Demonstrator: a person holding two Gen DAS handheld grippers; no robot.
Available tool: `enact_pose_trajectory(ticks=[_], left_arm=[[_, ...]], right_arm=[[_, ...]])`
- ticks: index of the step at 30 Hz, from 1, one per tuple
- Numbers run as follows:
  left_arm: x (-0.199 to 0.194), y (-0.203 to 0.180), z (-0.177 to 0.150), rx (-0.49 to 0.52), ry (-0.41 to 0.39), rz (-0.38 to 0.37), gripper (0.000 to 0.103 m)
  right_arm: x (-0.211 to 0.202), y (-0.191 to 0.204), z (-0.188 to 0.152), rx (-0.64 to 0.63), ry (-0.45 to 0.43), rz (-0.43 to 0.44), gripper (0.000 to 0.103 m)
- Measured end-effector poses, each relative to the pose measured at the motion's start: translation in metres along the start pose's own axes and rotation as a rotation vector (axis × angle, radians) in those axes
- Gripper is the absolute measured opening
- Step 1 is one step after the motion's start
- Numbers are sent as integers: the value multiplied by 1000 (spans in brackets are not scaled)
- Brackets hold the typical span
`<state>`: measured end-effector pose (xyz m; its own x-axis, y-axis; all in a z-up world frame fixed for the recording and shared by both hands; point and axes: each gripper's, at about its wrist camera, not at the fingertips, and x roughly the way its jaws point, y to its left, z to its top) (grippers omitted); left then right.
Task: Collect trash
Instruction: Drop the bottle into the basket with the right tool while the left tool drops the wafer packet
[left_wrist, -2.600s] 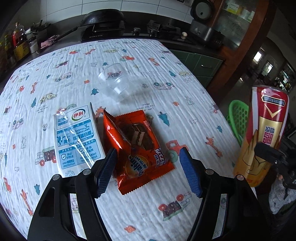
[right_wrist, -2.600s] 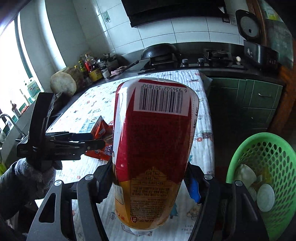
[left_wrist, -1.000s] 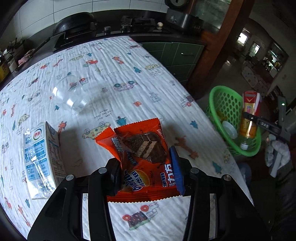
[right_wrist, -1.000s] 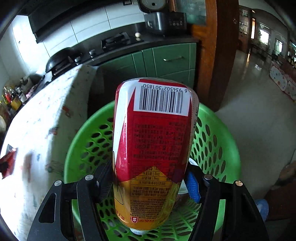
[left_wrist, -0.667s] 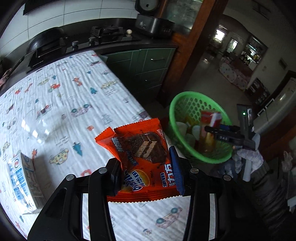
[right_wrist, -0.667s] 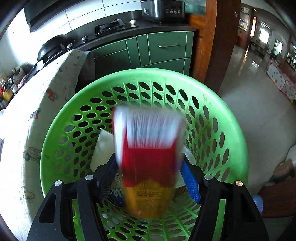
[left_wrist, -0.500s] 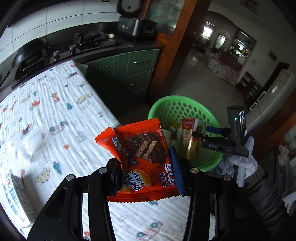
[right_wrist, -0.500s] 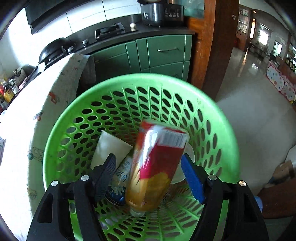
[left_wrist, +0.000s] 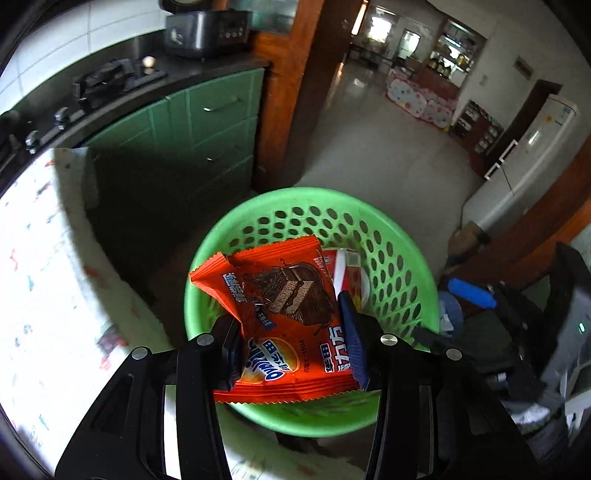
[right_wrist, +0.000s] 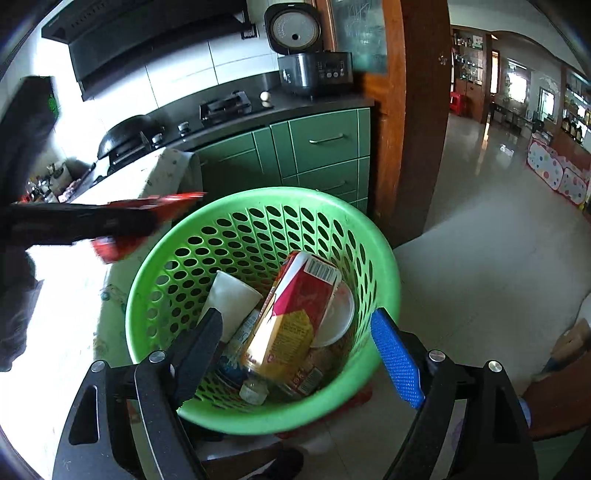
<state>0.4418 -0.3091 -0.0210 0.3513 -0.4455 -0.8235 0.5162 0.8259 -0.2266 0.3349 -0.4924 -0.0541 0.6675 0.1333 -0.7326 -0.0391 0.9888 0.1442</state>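
Observation:
My left gripper (left_wrist: 291, 336) is shut on an orange snack wrapper (left_wrist: 280, 314) and holds it over the green perforated basket (left_wrist: 399, 258). In the right wrist view the wrapper (right_wrist: 147, 218) and the left gripper come in from the left, above the basket's rim (right_wrist: 384, 251). My right gripper (right_wrist: 299, 343) is open and empty just above the basket. A red and gold bottle (right_wrist: 295, 317) lies tilted inside, with a white paper cup (right_wrist: 231, 299) and a white lid (right_wrist: 338, 314).
The table with the printed cloth (left_wrist: 40, 266) is to the left of the basket. Green kitchen cabinets (right_wrist: 317, 147) and a brown wooden post (right_wrist: 417, 110) stand behind it. Tiled floor (right_wrist: 498, 221) lies to the right.
The right gripper opened and the red and gold bottle dropped into the basket, coming to rest tilted. The left gripper carried the wrapper from the table to above the basket.

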Motion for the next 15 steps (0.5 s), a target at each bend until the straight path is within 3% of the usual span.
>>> enact_pose_trajectory(ticks=[2,5,7,10,12,15], left_arm=[[14,-4,6,-5,14,-12,48],[27,-7,11,-12,11,-4,62],[33,-7,10,-19,10,-21,62],[33,-5,6,-29,3,-37,65],[29,-2,3,-41,-9,-61,76],[20,0,1,-48,-29,-81,81]], right_arm=[[-1,-4,-5,8,1,9,80],[0,-6,-13,12,11,9,80],[-1,-7,-16,11,9,1,80],[-3,-9,-20,26,5,14,80],[-5,-6,-21,29,1,18,80],[-11,0,-21,30,-12,20,80]])
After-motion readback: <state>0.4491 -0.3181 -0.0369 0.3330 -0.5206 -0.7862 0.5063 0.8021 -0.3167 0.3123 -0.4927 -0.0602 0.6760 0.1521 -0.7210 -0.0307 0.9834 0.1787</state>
